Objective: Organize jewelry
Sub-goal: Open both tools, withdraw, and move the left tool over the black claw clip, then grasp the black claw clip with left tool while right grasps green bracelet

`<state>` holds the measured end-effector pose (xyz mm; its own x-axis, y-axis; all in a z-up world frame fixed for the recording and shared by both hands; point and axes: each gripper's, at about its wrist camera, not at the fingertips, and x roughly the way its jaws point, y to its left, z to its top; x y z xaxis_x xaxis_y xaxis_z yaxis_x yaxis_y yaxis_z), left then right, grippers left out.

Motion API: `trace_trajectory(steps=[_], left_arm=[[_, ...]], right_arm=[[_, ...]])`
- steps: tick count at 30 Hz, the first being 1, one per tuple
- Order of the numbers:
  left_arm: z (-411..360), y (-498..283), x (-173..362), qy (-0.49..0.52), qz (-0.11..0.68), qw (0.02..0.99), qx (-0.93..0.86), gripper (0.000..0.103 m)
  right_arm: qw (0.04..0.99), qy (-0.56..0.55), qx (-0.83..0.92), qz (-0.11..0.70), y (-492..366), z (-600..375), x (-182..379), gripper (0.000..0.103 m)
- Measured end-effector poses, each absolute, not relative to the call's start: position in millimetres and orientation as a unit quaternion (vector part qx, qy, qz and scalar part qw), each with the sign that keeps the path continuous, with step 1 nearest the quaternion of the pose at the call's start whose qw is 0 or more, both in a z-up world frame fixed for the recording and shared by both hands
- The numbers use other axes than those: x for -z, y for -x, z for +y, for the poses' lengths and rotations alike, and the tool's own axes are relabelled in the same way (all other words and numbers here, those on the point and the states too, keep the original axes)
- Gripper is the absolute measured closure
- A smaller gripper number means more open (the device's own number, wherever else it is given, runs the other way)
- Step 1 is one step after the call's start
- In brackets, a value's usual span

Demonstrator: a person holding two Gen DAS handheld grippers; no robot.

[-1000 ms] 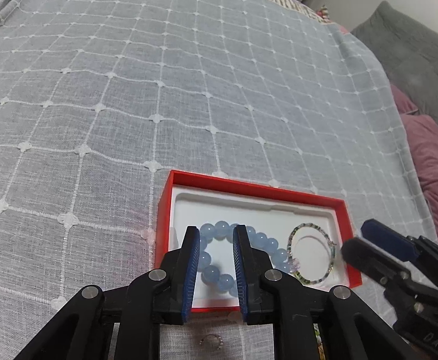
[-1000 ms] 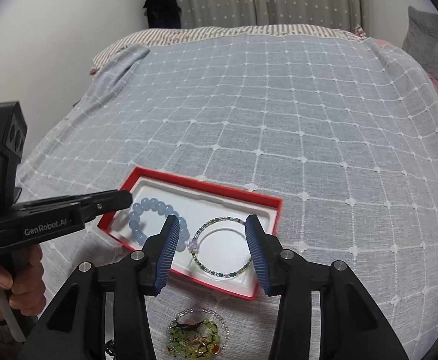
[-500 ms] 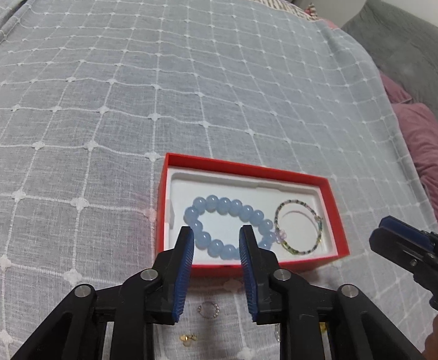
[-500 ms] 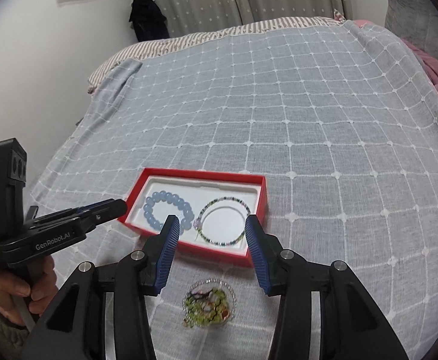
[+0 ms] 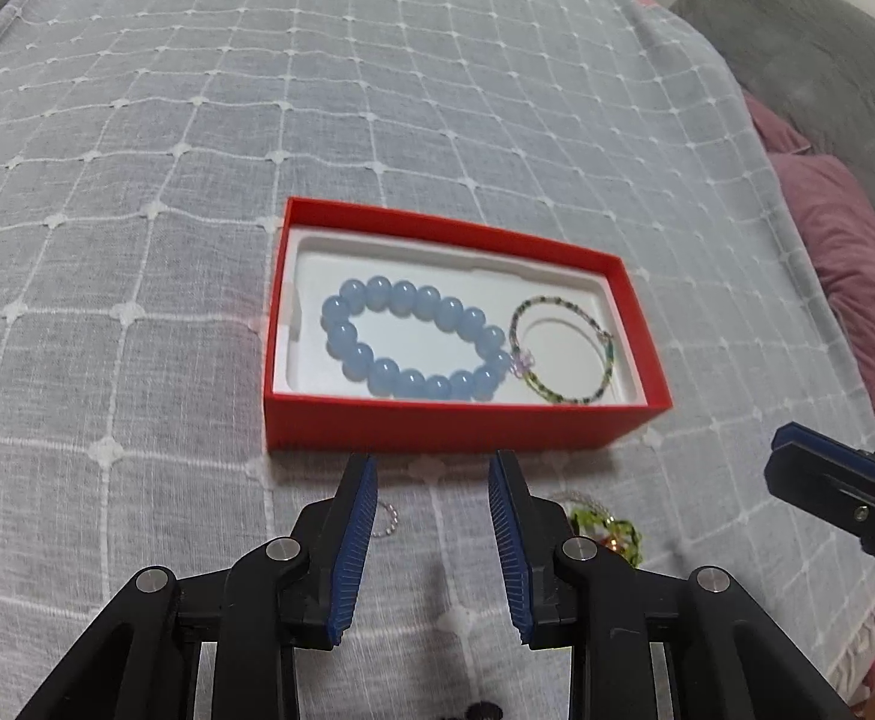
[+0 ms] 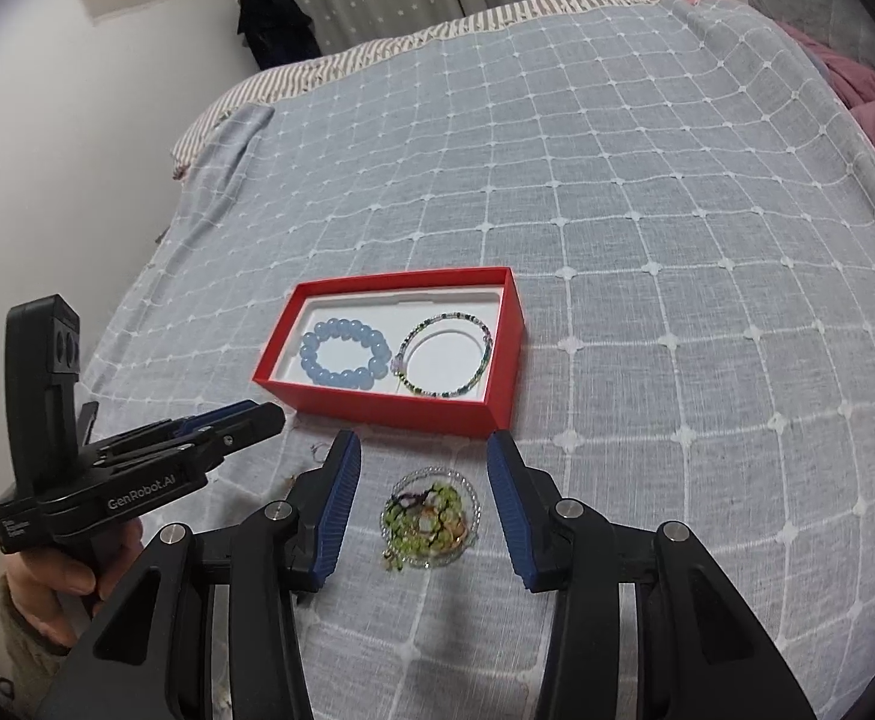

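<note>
"GenRobot.AI" in white on left gripper (image 6: 257, 417) body

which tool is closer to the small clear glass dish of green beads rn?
Right. The right tool hangs with the small clear glass dish of green beads between its open fingertips; the left tool sits off to the dish's left.

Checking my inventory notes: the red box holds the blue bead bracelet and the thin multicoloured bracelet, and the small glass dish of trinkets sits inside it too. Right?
Not quite. The small glass dish sits on the grey bedspread outside the red box, as the right wrist view shows. Both bracelets are inside.

dish (image 5: 608, 531) half hidden behind fingers (image 5: 512, 552), contents indistinct
</note>
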<state>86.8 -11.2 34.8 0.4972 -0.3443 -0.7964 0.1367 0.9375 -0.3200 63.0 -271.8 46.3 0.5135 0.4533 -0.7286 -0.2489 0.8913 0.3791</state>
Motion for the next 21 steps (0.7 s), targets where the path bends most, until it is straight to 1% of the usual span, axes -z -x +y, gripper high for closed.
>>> trace_trajectory(steps=[7, 16, 21], left_arm=[[-19, -65, -21, 0.085, 0.502, 0.848, 0.148, 0.068], [-26, -30, -4, 0.076, 0.522, 0.834, 0.163, 0.058], [-30, -20, 2, 0.074, 0.528, 0.829, 0.168, 0.057]], right_arm=[[0.860, -0.118, -0.188, 0.459, -56, -283, -40, 0.057], [0.851, -0.106, -0.184, 0.479, -59, -277, -29, 0.057], [0.840, -0.105, -0.177, 0.503, -66, -274, -12, 0.057]])
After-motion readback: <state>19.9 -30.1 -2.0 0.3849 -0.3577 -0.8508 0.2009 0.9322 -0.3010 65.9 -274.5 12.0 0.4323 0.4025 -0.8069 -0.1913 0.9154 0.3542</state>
